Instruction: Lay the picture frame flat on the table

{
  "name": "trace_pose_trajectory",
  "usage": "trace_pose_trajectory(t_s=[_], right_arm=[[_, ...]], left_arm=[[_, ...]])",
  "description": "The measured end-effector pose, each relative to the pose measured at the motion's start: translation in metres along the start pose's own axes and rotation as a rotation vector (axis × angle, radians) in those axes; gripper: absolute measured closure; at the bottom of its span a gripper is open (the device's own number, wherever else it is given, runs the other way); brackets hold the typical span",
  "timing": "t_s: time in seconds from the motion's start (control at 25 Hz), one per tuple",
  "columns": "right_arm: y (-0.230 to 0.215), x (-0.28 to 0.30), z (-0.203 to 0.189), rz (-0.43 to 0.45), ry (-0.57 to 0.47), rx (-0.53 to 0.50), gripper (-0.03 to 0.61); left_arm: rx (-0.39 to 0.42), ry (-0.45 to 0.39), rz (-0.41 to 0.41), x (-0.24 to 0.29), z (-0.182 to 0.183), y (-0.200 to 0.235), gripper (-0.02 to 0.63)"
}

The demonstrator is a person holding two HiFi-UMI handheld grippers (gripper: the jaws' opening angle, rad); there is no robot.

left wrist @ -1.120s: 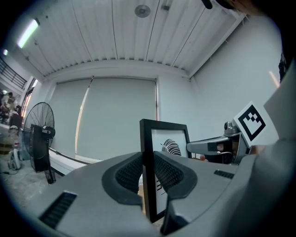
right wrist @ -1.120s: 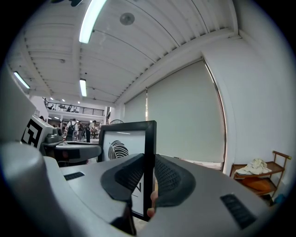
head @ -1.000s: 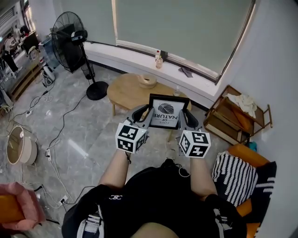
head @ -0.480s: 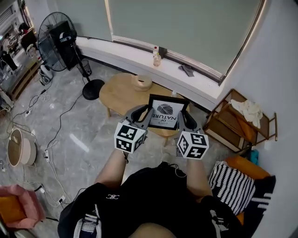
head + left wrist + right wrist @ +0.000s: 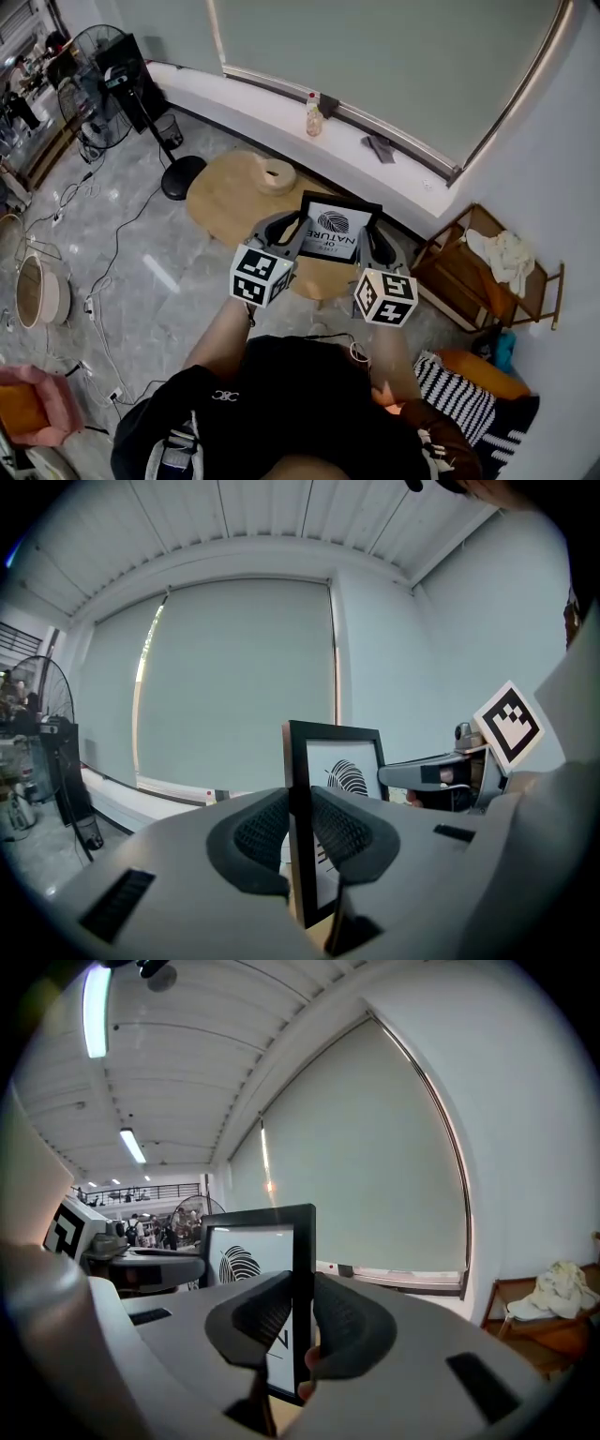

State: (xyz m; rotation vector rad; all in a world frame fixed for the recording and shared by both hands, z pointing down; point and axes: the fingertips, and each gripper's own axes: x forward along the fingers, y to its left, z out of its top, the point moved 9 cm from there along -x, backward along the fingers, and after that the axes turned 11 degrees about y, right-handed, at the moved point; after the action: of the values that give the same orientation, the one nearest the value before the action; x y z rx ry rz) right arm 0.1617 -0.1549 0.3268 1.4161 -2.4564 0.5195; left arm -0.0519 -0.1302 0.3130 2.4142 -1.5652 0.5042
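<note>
Holding the picture frame (image 5: 339, 228) upright over the table (image 5: 225, 202), nothing laid down yet
Head view: the frame hangs in the air above the round table's near edge, with the left gripper (image 5: 284, 231) and right gripper (image 5: 374, 244) clamped on its two sides; lowering it and tipping it flat are both left to do. A round bowl (image 5: 275, 173) stands on the table, its contents not visible. Left gripper view: both jaws pinch the frame's black left edge. Right gripper view: both jaws pinch its right edge
</note>
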Motion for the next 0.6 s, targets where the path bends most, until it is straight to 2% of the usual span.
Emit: trace_pose_trajectory(t_s=[0.2, 0.6], right_arm=[[-0.036, 0.031, 0.01, 0.006, 0.031, 0.025, 0.491], [-0.06, 0.086, 0.003, -0.055, 0.096, 0.078, 0.491]], left_arm=[[-0.007, 0.03, -0.005, 0.045, 0.012, 0.003, 0.526], [0.004, 0.099, -0.099, 0.112, 0.006, 0.039, 0.528]])
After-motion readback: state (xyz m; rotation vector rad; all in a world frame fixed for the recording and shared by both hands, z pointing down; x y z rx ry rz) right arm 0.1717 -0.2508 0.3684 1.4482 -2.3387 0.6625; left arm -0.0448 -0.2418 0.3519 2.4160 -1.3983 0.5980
